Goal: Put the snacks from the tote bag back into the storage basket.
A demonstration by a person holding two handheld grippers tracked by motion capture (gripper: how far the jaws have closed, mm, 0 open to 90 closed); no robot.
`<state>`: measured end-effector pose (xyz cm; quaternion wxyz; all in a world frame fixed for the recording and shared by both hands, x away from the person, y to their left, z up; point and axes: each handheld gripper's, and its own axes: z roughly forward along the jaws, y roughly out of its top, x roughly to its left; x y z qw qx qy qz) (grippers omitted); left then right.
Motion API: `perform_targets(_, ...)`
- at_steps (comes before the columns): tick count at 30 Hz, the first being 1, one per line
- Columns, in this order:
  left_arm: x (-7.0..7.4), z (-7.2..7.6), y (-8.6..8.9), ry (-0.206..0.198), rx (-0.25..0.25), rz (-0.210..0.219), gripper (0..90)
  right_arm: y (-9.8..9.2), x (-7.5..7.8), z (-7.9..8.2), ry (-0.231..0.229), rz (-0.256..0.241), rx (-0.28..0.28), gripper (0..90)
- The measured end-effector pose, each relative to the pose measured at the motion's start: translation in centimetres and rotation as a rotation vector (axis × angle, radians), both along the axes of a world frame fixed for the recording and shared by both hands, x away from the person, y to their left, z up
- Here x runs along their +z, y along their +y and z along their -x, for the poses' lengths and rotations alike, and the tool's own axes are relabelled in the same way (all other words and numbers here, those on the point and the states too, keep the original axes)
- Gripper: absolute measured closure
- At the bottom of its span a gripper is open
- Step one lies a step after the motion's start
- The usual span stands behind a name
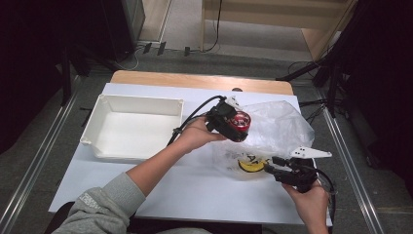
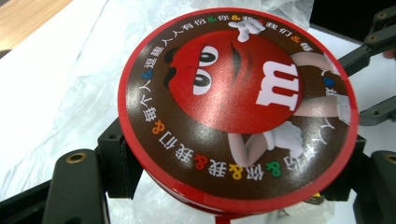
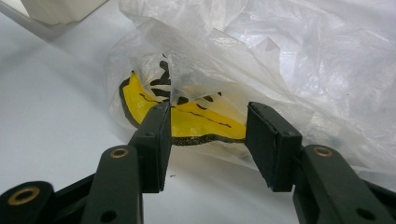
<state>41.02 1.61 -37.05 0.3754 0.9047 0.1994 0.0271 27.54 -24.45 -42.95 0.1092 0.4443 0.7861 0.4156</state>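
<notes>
The left hand-held gripper [image 1: 233,123] is holding a round red candy tin [image 1: 239,125] up off the desk [image 1: 195,190], jaws clamped on the tin's sides. In the left gripper view the tin [image 2: 238,107] is facing the camera lid-on, a red cartoon character on a brown ring with coloured lettering, and the black jaws are pressing its rim from both sides. It is hanging just over the near edge of the crumpled clear plastic bag [image 1: 280,126], right of the white tray [image 1: 134,127].

Down at the near side, the right hand-held gripper [image 1: 272,168] is sitting low at the bag's mouth. In the right gripper view its jaws are standing spread, gripping nothing, with the thin film of the bag [image 3: 289,60] bunching between and beyond them. Behind that film a flat yellow item with a black outline [image 3: 196,121] is lying inside the bag; from above it is showing as a yellow patch [image 1: 252,165] just ahead of the right jaws.

So, progress: one item looks to be out of the bag and in the air, not yet set down. The tray is sitting bare, so it reads as the likely drop spot. The yellow piece is waiting in the bag, untouched.
</notes>
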Motion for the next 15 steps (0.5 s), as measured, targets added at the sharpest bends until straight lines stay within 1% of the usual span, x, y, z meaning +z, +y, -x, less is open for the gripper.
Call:
perform_targets(2, 0.1, 0.2, 0.3, -0.002, -0.005, -0.011, 26.1, 0.1, 0.0, 0.0, -0.001, -0.004, 0.007, 52.1)
perform_targets(9, 0.6, 0.7, 1.4, 0.000, -0.007, -0.007, 26.0, 0.3, 0.1, 0.1, -0.002, 0.003, 0.017, 50.6)
perform_targets(13, 0.5, 1.0, 2.1, 0.004, -0.006, -0.013, 26.0, 0.4, 0.0, 0.1, 0.007, 0.010, 0.005, 50.6)
perform_targets(14, 0.6, 1.1, 2.4, 0.001, -0.008, -0.020, 26.0, 0.4, 0.0, 0.2, 0.008, 0.011, 0.003, 50.6)
perform_targets(15, 0.6, 1.1, 2.5, -0.002, -0.006, -0.017, 26.0, 0.4, 0.0, 0.2, 0.005, 0.010, 0.003, 50.6)
